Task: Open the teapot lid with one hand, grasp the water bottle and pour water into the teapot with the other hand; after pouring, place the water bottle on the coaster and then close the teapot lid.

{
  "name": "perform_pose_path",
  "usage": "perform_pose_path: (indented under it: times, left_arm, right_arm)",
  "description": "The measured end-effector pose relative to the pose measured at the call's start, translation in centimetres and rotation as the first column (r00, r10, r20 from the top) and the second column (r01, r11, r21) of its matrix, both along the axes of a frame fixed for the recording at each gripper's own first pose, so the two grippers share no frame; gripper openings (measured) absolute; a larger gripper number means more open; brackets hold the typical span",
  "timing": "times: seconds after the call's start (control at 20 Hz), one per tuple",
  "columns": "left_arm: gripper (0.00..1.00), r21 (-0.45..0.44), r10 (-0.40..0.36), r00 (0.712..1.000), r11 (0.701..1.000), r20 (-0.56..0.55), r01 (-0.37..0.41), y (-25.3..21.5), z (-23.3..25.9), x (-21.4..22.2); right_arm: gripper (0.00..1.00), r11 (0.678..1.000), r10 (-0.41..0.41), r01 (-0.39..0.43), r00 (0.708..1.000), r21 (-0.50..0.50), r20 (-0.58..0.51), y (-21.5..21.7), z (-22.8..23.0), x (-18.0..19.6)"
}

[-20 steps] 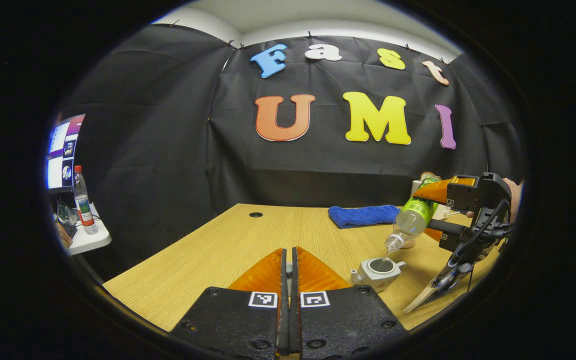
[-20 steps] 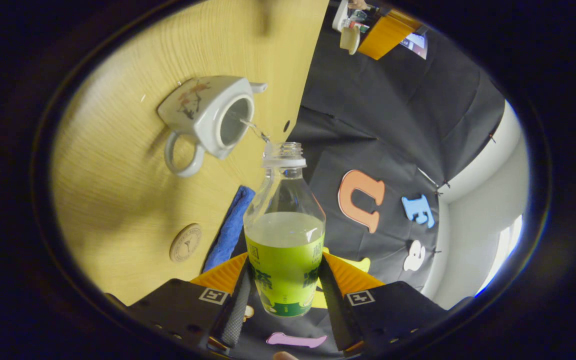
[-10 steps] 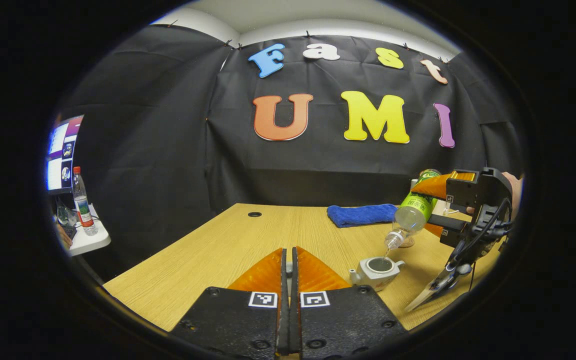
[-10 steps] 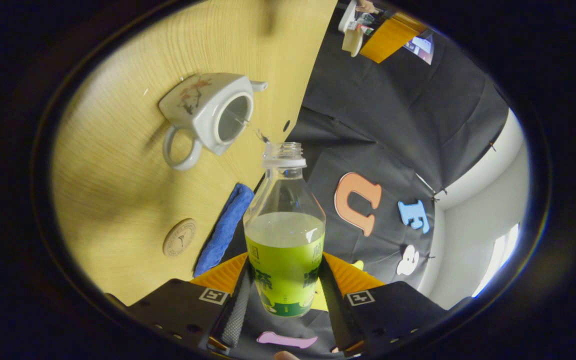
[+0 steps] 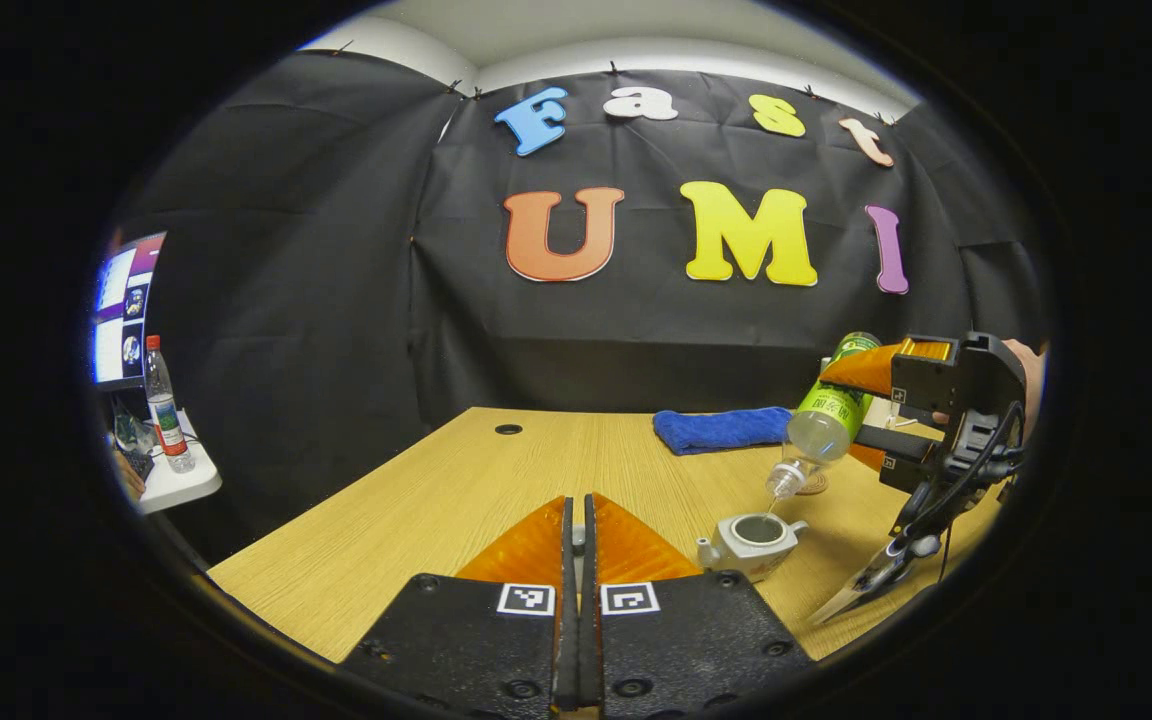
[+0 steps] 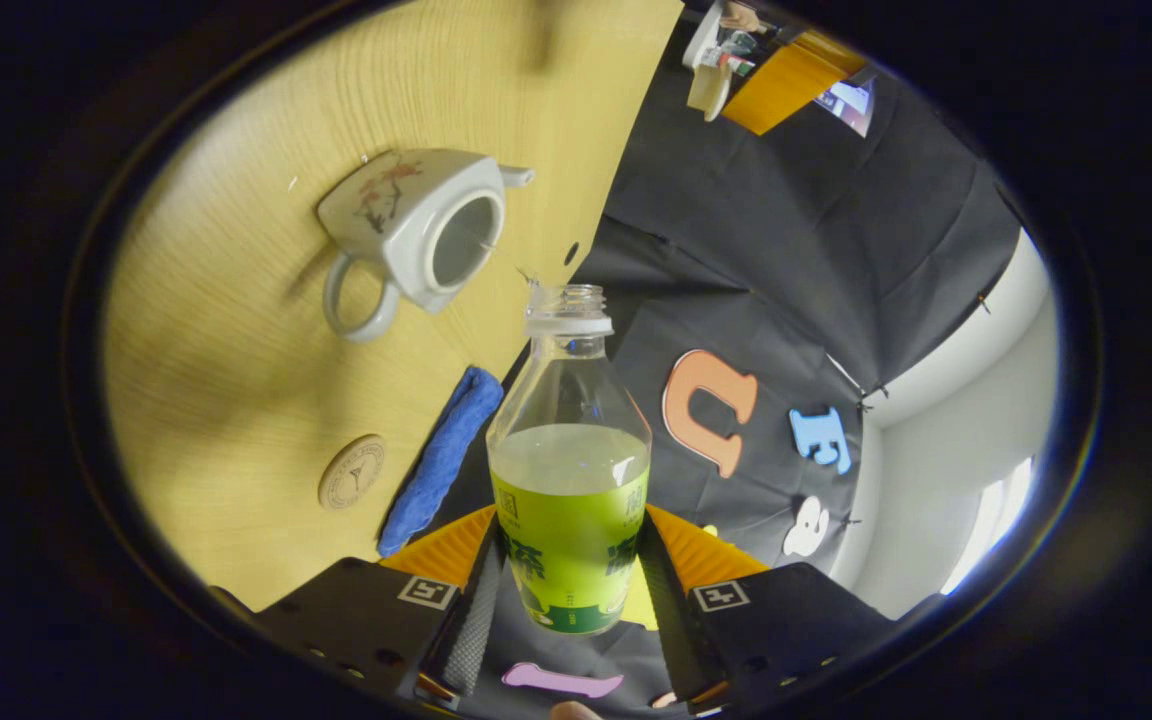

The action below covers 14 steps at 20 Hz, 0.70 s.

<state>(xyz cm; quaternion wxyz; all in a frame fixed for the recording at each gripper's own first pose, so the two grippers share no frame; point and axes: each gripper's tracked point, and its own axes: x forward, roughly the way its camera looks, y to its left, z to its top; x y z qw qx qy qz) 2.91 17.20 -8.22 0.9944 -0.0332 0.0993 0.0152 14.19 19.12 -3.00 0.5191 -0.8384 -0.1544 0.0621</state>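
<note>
A small white teapot [image 5: 751, 540] [image 6: 406, 225] stands lidless on the wooden table [image 5: 456, 490]. My right gripper [image 6: 569, 535] [image 5: 851, 415] is shut on a green-labelled water bottle [image 6: 569, 480] [image 5: 821, 425]. The bottle is uncapped and tilted, mouth down, just above the pot's opening, with only a thin trickle falling. My left gripper [image 5: 577, 505] hovers left of the pot, its jaws pressed together on a pale bit. In the right gripper view the white teapot lid [image 6: 706, 88] hangs at its tip. A round coaster [image 6: 351, 472] lies beyond the pot.
A folded blue cloth [image 5: 721, 430] [image 6: 441, 460] lies at the table's back. A cable hole [image 5: 509, 429] sits far left on the tabletop. Off the table's left edge stands a white side table [image 5: 176, 485] with a bottle [image 5: 164, 405] and a monitor [image 5: 121, 310].
The bottle has lifted a little and tipped back, so the stream into the pot has thinned to a trickle. The left gripper has stayed almost still.
</note>
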Motion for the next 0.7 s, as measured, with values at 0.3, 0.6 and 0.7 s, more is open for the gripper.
perform_pose_path:
  times: [0.3,0.6,0.7]
  left_arm:
    - [0.03,0.008,0.017,1.0,1.0,0.003,-0.017,0.8,0.1,-0.1]
    - [0.02,0.011,0.025,1.0,1.0,0.008,-0.025,0.9,0.5,-0.2]
    - [0.02,0.014,0.02,1.0,1.0,0.016,-0.02,0.4,0.8,-0.2]
  right_arm:
    - [0.72,0.995,-0.007,0.016,0.996,0.099,-0.089,-0.4,-1.3,0.0]
    - [0.73,0.867,0.045,0.175,0.905,0.468,-0.423,-0.7,-4.5,-0.1]
    - [0.71,0.74,0.112,0.282,0.843,0.611,-0.526,-0.8,-4.8,-0.3]
